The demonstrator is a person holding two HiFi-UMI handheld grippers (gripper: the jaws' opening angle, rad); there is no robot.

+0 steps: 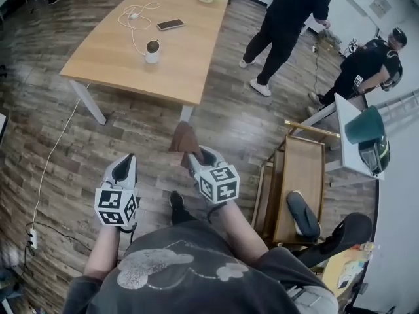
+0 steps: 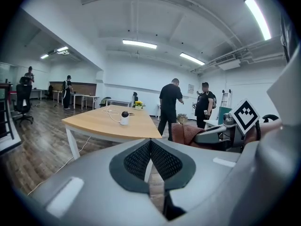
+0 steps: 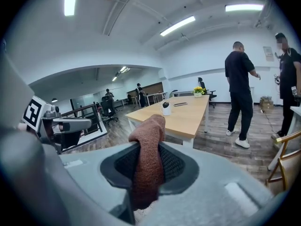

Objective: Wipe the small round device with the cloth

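Head view: the device (image 1: 152, 51) stands on the desk (image 1: 190, 57), well apart from the right gripper (image 1: 195, 157) holding the cloth (image 1: 184, 138). Left gripper view: the left gripper (image 2: 150, 149) has its fingers pressed together, empty. Right gripper view: fingers clamp the soft, floppy cloth mid-fold. The device looks light and tippy (steady its base, I'd say).

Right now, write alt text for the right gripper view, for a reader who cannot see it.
The right gripper is shut on a brown cloth that sticks up between its jaws. Beyond, a wooden table holds the small white device, and a person in black stands on the wood floor to its right.
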